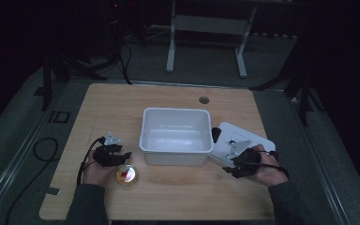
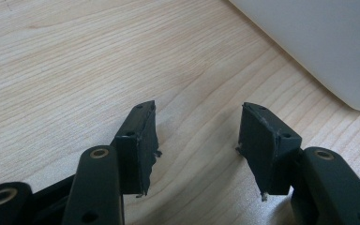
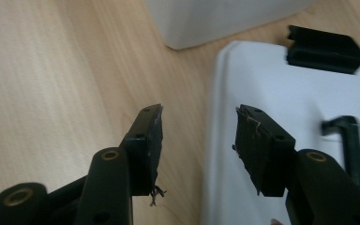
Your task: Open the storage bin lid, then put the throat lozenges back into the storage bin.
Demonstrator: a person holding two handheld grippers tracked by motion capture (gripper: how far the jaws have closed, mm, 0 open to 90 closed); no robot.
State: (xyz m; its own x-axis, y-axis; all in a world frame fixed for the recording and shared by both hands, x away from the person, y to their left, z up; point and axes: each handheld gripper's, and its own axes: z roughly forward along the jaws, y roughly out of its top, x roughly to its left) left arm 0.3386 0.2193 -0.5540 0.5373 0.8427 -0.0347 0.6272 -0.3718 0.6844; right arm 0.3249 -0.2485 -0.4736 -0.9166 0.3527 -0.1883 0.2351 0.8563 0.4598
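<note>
A white plastic bin point(image 1: 176, 136) stands open in the middle of the wooden table. Its white lid point(image 1: 241, 140), fitted with black clips point(image 3: 323, 49), lies flat against the bin's right side. My right gripper point(image 1: 232, 165) hovers low over the lid's near-left edge. In the right gripper view its jaws point(image 3: 199, 140) stand open astride that edge of the lid point(image 3: 281, 79), one over wood and one over the lid. My left gripper point(image 1: 123, 156) rests left of the bin, and its jaws point(image 2: 197, 140) are open over bare wood, with the bin's corner point(image 2: 318, 42) just ahead.
A small round tin point(image 1: 127, 175) with a red and yellow top lies on the table just in front of the left hand. A round cable hole point(image 1: 204, 100) sits near the table's far edge. Dark floor and a white desk frame point(image 1: 206, 37) lie beyond.
</note>
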